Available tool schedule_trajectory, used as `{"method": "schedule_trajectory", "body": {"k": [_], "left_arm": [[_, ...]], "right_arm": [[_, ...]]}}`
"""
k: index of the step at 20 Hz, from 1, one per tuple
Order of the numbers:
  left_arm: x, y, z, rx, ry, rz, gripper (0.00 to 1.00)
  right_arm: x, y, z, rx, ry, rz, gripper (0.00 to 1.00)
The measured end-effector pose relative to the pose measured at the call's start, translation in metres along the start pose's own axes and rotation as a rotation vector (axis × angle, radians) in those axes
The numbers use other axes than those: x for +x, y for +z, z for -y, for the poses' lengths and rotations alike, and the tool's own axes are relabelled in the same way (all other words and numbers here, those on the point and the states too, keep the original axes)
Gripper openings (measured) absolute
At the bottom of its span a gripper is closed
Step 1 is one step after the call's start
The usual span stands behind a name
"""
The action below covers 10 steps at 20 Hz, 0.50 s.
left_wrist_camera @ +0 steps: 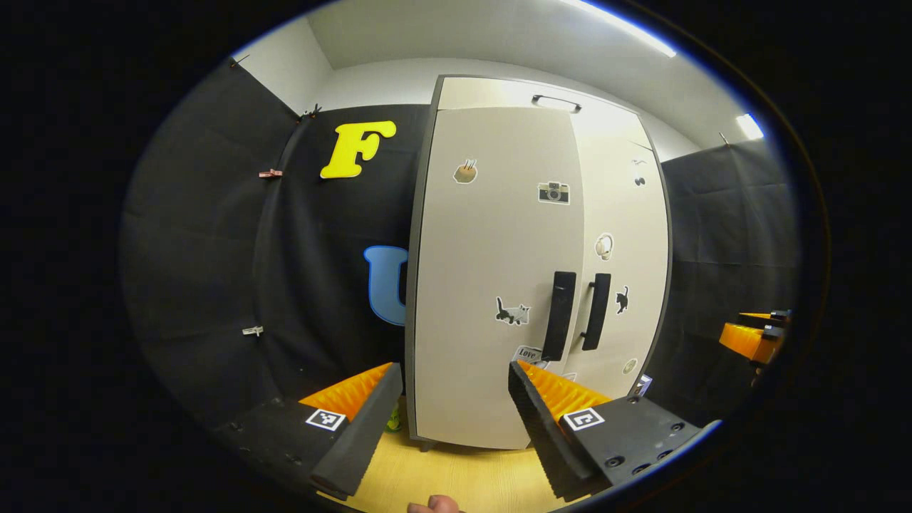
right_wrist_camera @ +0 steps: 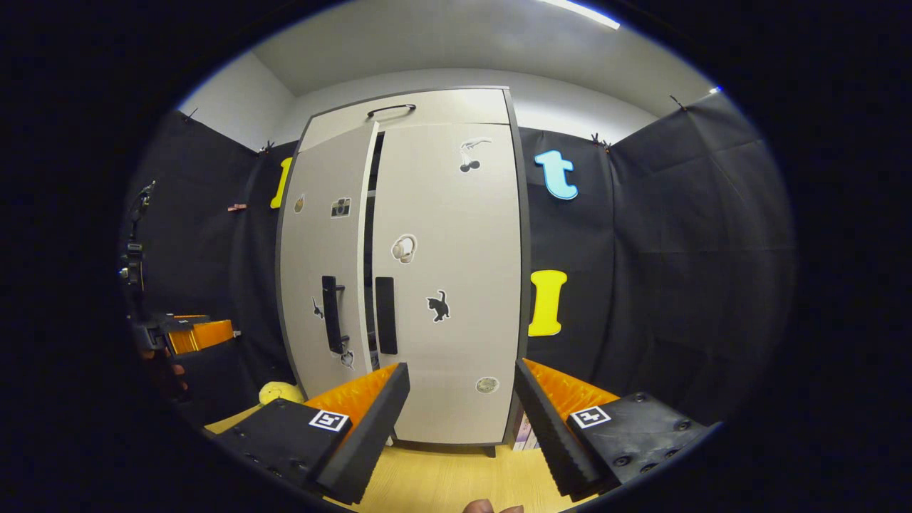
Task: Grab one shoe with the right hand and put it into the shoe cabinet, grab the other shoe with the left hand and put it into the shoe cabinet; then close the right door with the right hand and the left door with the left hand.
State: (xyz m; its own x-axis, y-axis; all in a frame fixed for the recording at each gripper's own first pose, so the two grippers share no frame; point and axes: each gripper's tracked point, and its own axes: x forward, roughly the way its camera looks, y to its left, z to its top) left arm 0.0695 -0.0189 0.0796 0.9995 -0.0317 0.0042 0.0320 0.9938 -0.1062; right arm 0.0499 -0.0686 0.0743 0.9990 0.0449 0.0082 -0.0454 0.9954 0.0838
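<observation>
Facing shoe cabinet (right_wrist_camera: 399, 285), left door (right_wrist_camera: 324, 285) seemingly ajar, right gripper (right_wrist_camera: 459, 406) spread

A: What stands ahead in the right gripper view?

B: The shoe cabinet (right_wrist_camera: 406, 271), upright on a wooden floor (right_wrist_camera: 442, 477). Its right door (right_wrist_camera: 449, 285) looks flush; the left door (right_wrist_camera: 324, 263) sits slightly ajar, a dark gap between them.

A: And the right tool (right_wrist_camera: 462, 420)?

B: Its two fingers are spread apart, holding nothing, short of the cabinet's base.

A: Anything else?

B: The left tool (right_wrist_camera: 192, 333) shows at the far left edge, and a yellow object (right_wrist_camera: 280, 392) lies by the cabinet's left foot.
</observation>
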Motion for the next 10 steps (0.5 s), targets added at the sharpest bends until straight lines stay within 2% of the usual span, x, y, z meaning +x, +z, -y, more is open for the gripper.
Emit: {"method": "schedule_trajectory", "body": {"k": [10], "left_arm": [[-0.0017, -0.0038, -0.0011, 0.016, 0.005, -0.010, 0.95]], "right_arm": [[0.0006, 0.0005, 0.0023, 0.000, -0.013, -0.005, 0.96]]}}
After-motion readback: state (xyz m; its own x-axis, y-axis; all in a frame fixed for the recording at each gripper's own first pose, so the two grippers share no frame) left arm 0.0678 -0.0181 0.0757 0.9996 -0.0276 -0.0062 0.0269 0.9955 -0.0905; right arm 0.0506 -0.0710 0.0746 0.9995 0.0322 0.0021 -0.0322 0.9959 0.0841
